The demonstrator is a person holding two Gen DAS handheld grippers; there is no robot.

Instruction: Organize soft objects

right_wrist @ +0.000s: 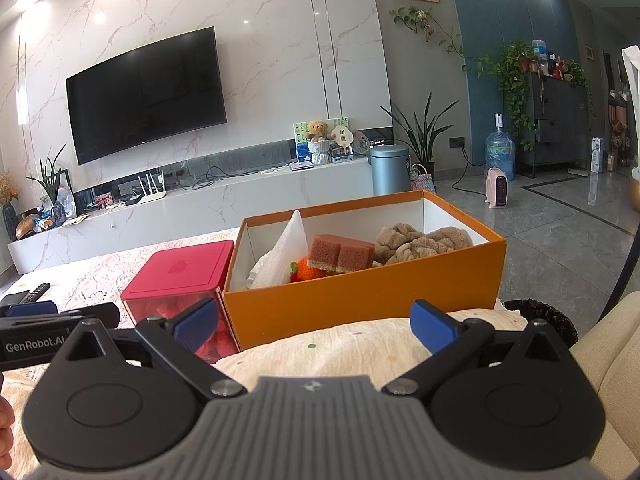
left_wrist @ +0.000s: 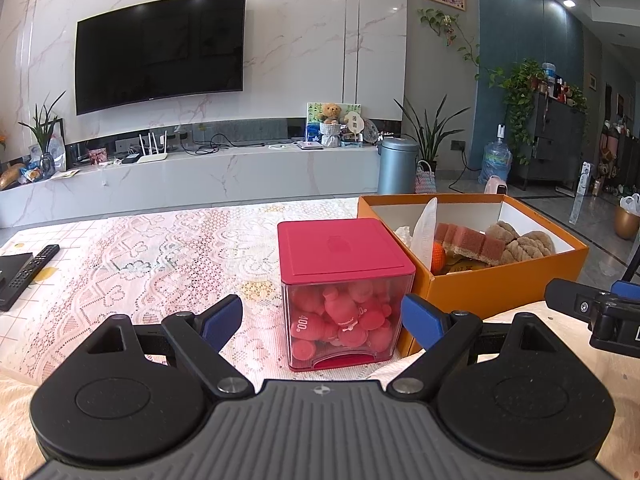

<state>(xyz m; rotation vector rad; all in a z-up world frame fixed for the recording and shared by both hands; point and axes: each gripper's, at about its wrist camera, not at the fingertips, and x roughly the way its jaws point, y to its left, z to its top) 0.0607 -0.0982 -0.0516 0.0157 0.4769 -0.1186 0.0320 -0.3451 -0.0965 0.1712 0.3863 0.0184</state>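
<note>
Left tool (left_wrist: 322, 322) spread wide, empty, before red-lidded container (left_wrist: 346, 280); right tool (right_wrist: 316, 326) likewise, facing orange box (right_wrist: 360, 292).

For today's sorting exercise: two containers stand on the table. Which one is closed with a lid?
The red-lidded clear box, full of pink squishy pieces, is closed. The orange cardboard box beside it stands open, showing sponges and brown plush inside.

Ahead of the left claw (left_wrist: 322, 322), a box (left_wrist: 348, 292) of clear glossy plastic has a matt red lid. The carton (right_wrist: 360, 296) beyond the right claw (right_wrist: 316, 326) looks like matt orange cardboard (white inside), holding a porous sponge (right_wrist: 340, 254) and nubbly towel (right_wrist: 420, 244). Lace cloth (left_wrist: 160, 248) covers the table.
</note>
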